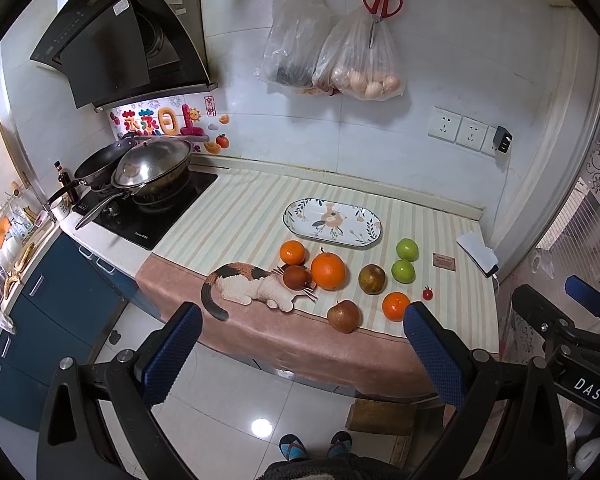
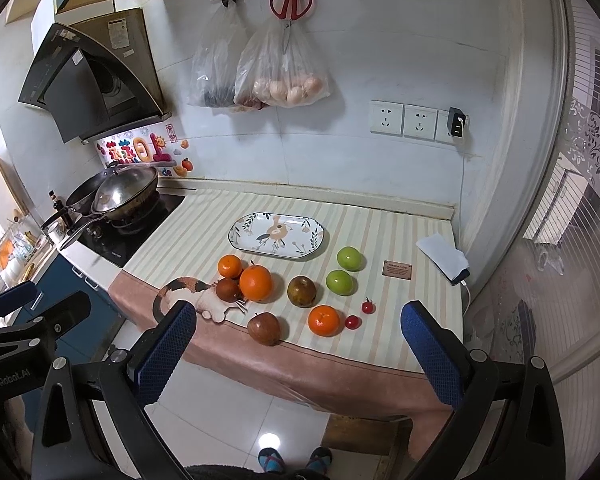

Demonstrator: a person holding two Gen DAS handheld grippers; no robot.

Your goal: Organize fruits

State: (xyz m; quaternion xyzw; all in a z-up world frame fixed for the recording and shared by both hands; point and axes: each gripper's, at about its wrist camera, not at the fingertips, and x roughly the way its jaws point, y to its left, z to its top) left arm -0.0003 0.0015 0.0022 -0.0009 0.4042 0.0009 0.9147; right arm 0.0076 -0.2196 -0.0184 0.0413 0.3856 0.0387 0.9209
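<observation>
On the striped cloth-covered bench (image 2: 380, 216) w/ its pink front edge, nothing's been sorted yet: the oval ceramic plate w/ bird and leaf print (image 2: 276, 236) sits bare toward the back, and all the fruit lies in front of it. Both claws hang back over the floor, short of the bench; left claw (image 1: 302, 354) is spread wide w/ nothing in it, right claw (image 2: 298, 350) likewise wide and empty.

Risks, as I'd judge them: the reddish-brown apple (image 2: 264, 328) sits close to the seam where the cloth turns over the front edge, so a clumsy nudge could roll it to the floor. The two tiny red cherry tomatoes (image 2: 352, 322) are small vs. the wide blue pads, easy to miss or flick away. The big orange (image 2: 255, 283), small orange behind it (image 2: 230, 266) and dark brown round fruit (image 2: 227, 290) crowd together, so reaching for one may bump the others. The cat print on the cloth (image 2: 188, 294) sits under that cluster, could confuse aim.

Looks: fruit is round, smooth, glossy. Two green apples (image 2: 339, 282) one behind the other at right, a brown-green fruit (image 2: 301, 291) mid-bench, another small orange (image 2: 323, 320) near front, just beside the tomatoes. All well apart from the white phone on its cable (image 2: 444, 258) at far right.
</observation>
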